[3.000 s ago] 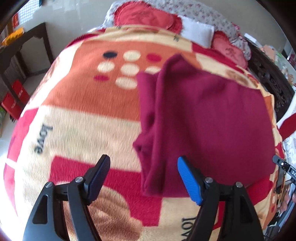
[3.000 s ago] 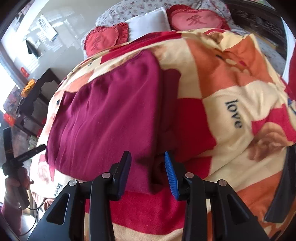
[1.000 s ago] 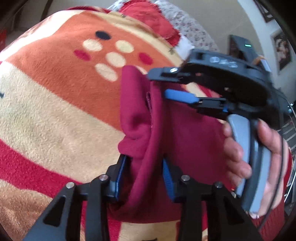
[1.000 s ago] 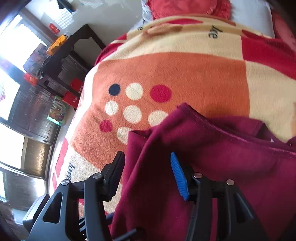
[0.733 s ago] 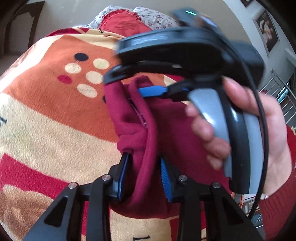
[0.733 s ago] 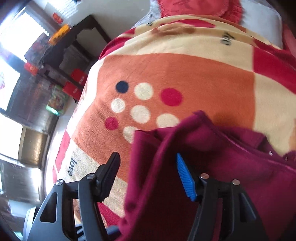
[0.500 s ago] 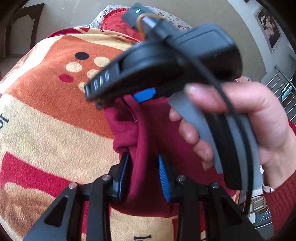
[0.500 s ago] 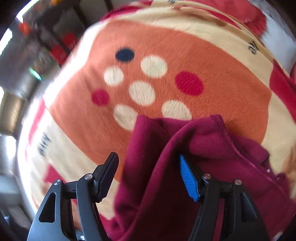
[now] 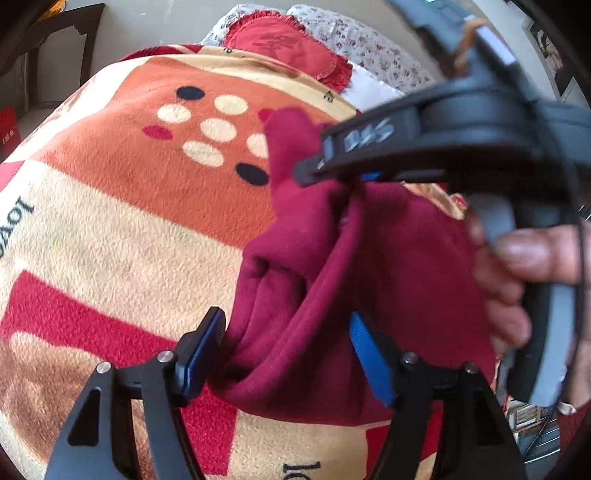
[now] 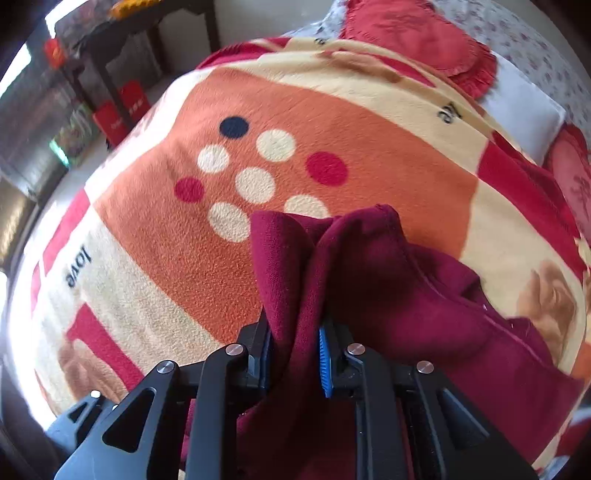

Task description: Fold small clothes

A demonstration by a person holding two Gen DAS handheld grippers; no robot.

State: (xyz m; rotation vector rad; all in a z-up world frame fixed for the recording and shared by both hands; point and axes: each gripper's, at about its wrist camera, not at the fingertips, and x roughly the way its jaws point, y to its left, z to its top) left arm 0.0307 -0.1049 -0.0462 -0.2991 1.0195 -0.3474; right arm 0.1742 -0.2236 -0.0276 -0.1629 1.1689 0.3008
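Garment: we are handling a maroon fleece garment (image 9: 388, 258), which is lying bunched on a patterned fleece blanket (image 9: 129, 229) directly ahead of both grippers.
Garment axis: its long axis is running forward from our left gripper (image 9: 286, 350) toward our right gripper (image 9: 325, 173), with one corner pointing away from us toward the dotted orange patch of the blanket; the remainder is spreading to the right of both grippers.
Left gripper state: we are holding its jaws spread wide; a thick fold of the garment is sitting between the blue pads (image 9: 367, 354), and the left pad is just touching the cloth. We are not pinching the fold.
Right gripper state: in the right wrist view, we are keeping our right gripper (image 10: 293, 354) nearly closed, clamping a raised ridge of the garment (image 10: 369, 280) between its pads.
Right gripper position: it is hovering ahead of and above our left gripper, held by our right hand (image 9: 517, 280) at the far right.
Lifted portion: the cloth ahead of the right gripper is rising in two peaks off the blanket.
Containers: we cannot tell of any in either view.
Surroundings: a red ruffled cushion (image 10: 424, 37) and a white pillow (image 10: 524, 110) are lying beyond the garment, well apart from it; a dark wooden table (image 10: 147, 33) is standing far ahead to the left.
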